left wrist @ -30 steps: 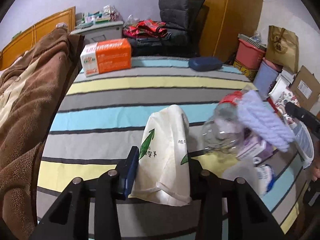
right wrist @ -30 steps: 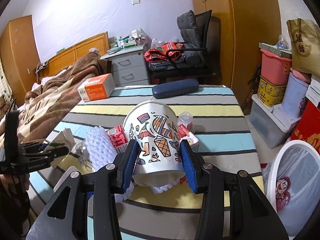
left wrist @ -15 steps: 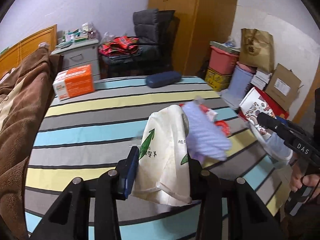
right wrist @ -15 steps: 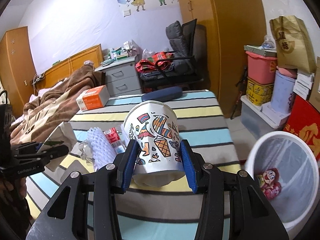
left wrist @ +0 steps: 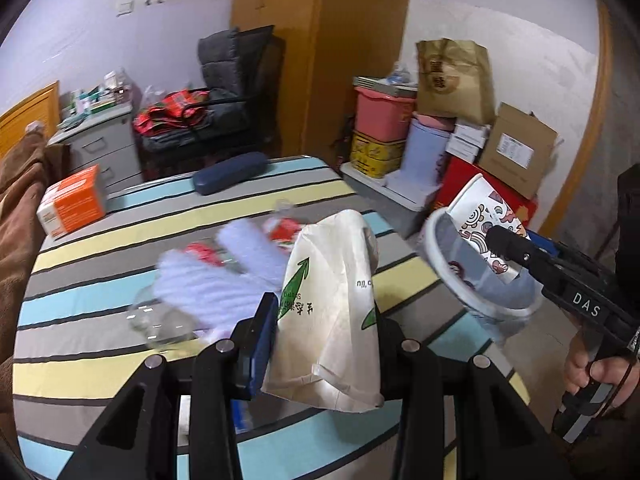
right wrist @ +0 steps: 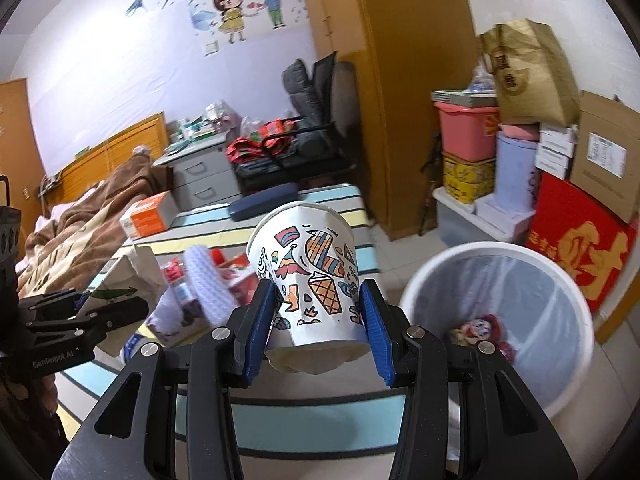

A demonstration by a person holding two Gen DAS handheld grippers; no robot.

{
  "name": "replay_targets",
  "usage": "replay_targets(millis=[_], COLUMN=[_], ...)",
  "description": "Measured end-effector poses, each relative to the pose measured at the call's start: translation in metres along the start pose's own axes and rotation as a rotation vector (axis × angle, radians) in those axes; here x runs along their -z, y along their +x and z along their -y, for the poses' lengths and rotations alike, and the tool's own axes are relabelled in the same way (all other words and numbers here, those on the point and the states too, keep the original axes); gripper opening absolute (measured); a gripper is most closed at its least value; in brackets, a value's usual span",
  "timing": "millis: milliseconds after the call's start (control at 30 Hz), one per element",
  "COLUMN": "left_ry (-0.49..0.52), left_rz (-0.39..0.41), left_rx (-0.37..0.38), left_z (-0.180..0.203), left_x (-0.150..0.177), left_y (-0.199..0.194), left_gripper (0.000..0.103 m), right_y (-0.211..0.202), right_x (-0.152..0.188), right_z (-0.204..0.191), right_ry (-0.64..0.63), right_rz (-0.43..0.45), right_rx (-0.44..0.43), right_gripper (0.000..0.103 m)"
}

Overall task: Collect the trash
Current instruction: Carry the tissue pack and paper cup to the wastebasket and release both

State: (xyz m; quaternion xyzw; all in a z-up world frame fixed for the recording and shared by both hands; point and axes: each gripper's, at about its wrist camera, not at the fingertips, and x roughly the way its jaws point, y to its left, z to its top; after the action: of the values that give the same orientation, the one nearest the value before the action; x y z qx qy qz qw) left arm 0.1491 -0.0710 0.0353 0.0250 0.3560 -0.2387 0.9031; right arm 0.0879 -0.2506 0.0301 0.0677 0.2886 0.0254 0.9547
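- Far left, the orange box (left wrist: 72,206) sits at the striped desk's (left wrist: 120,240) back corner beside the brown blanket (right wrist: 80,216); whether it counts as trash I cannot tell.
- Mid-desk, loose litter is left to collect: a white foam net (left wrist: 208,280), red wrappers (left wrist: 286,232) beside it, and a clear crumpled plastic piece (left wrist: 160,320) near the front edge. A dark blue case (left wrist: 230,172) lies well behind them.
- The left tool (left wrist: 324,344) is clamped narrowly on a white paper bag (left wrist: 332,300) with green arrow print, lifted above the desk and not yet at the bin. What is inside the bag is hidden.
- The right tool (right wrist: 320,320) grips a printed paper cup (right wrist: 308,272) by its lower body, mouth tilted away; the cup looks creased at the rim and base. From the right wrist view the cup is just left of the bin; from the left wrist view it overlaps the bin's rim.
- Right of the desk, on the floor, stands the white bin (right wrist: 568,392) with a clear liner. It holds 1 visible colourful wrapper (right wrist: 484,332) at the bottom and is otherwise mostly empty.
- Judgement: the task is early. 2 items are in hand, the cup closest to disposal, and several desk pieces remain.
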Motion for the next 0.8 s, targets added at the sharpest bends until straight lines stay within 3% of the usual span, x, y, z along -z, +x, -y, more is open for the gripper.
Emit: replay_targets(millis=[467,800], left_ry=[0.081,0.125], left_rz=[-0.024,-0.081], left_rx=[0.155,0.225], left_z=[0.084,0.139], left_x=[-0.019,-0.030], left_y=[0.037,0.077], left_gripper=[0.042,0.043], right_y=[-0.022,-0.017], right_x=[0.008,0.021], right_z=[0.060,0.096], right_ry=[0.091,0.145], right_rz=[0.013,-0.044], right_rx=[0.187,0.271], right_gripper=[0.046,0.046])
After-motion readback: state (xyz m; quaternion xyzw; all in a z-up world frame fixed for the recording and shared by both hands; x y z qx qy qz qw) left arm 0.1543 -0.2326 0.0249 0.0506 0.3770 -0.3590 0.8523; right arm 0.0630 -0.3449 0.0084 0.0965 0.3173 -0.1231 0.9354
